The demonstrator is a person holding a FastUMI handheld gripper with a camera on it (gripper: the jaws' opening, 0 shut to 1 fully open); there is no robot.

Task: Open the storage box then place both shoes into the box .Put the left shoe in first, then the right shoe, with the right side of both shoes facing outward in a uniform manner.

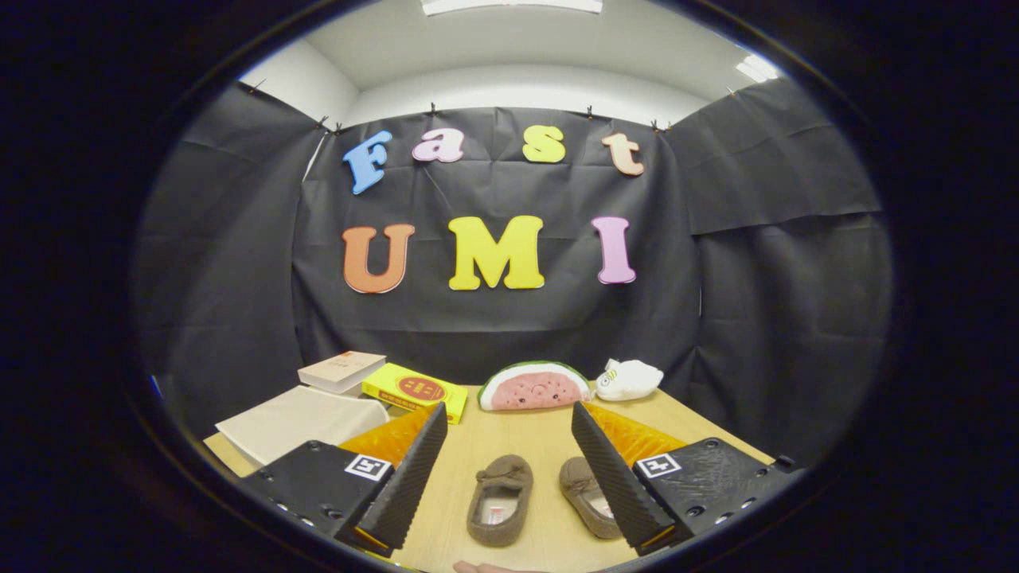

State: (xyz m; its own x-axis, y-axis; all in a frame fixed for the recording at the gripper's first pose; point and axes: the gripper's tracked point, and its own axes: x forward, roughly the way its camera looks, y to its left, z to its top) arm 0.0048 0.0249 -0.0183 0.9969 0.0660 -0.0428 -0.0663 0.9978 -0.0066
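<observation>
Table (509, 434) runs under my gripper (509, 469), fingers spread wide, holding nothing. A closed pale box (298, 422) lies beyond the left finger. A watermelon plush (533, 387) sits at the table's far edge, a yellow book (414, 390) beside it, a pale book (342, 370) behind the box, a white plush (629, 380) far right. Two brown shoes side by side: one (499, 501) between my fingers, the other (585, 493) partly hidden by the right finger. A fingertip (478, 567) shows close in front of them.
</observation>
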